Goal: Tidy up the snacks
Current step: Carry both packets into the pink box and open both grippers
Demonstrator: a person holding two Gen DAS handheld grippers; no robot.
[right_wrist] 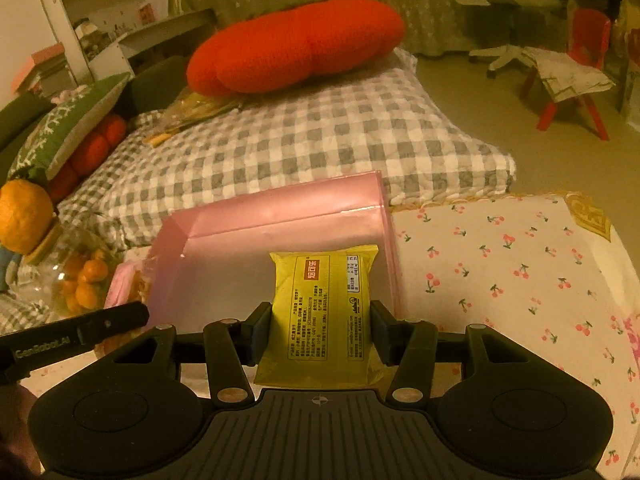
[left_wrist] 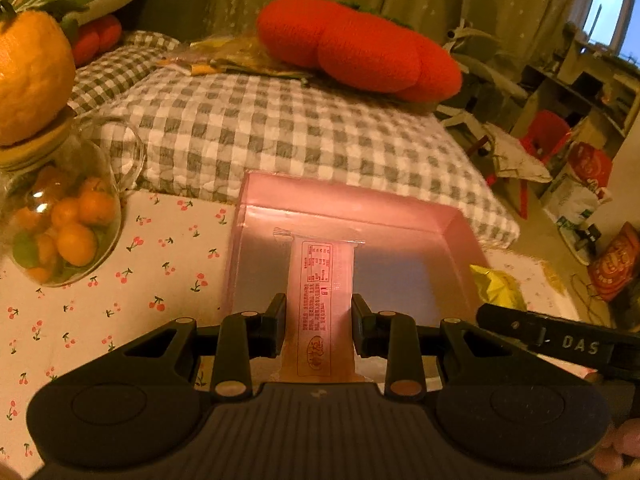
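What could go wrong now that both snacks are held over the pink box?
The left gripper and right gripper sit close together, so they could bump over the pink box. The pink snack packet looks soft and might sag or slip. The glass jar stands near the left side.

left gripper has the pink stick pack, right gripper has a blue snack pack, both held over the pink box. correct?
Not quite: the pack in the right gripper is yellow, not blue, as the right wrist view shows. The left gripper does hold the pink stick pack, both over the pink box.
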